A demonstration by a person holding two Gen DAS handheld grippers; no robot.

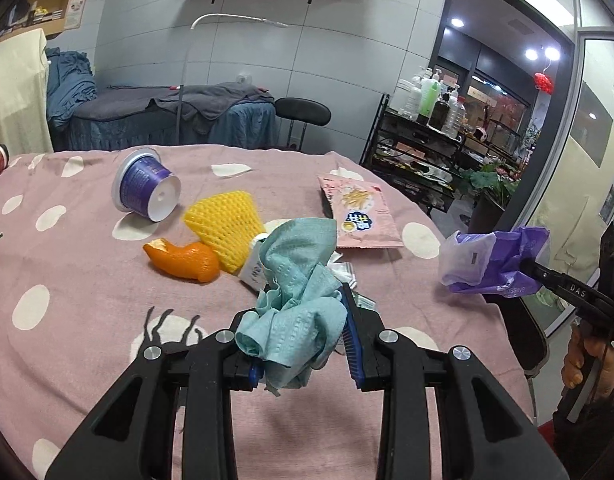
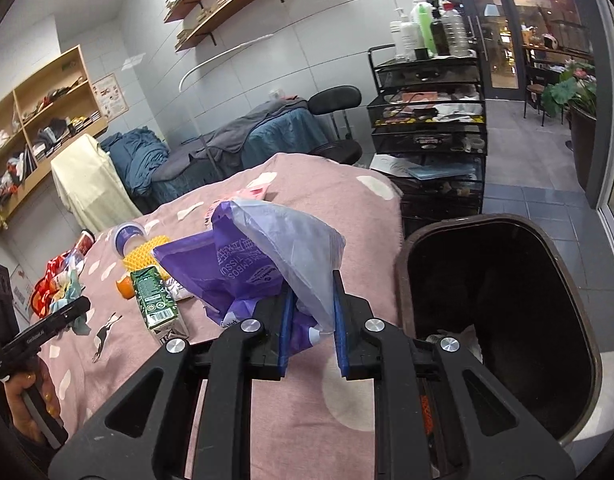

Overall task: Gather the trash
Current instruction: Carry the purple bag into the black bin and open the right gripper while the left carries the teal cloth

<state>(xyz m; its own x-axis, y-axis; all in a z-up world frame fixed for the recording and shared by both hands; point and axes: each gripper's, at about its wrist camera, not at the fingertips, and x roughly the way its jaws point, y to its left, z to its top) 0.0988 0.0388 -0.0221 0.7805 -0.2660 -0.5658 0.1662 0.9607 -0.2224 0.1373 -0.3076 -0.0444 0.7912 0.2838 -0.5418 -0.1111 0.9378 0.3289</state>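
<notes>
Pink polka-dot fabric surface [image 1: 87, 280], soft and wrinkled, carrying scattered trash. Beside its edge stands the dark brown plastic waste bin [image 2: 503, 320], mouth open. Right tongs [image 2: 310, 332] clamp a crumpled purple-and-clear plastic tissue wrapper [image 2: 243, 264], held over the surface just short of the bin. Left tongs [image 1: 307, 340] grip a crumpled teal embossed paper towel [image 1: 299, 288] above the surface. Remaining items: pink glossy snack packet [image 1: 361, 216], purple-labelled plastic cup on its side [image 1: 145, 186], yellow foam fruit net [image 1: 227, 228], green drink carton [image 2: 155, 300], orange peel [image 1: 185, 260]. Risk: the slick, thin wrapper may slip or billow and miss the bin; the limp towel may snag a pad on release.
</notes>
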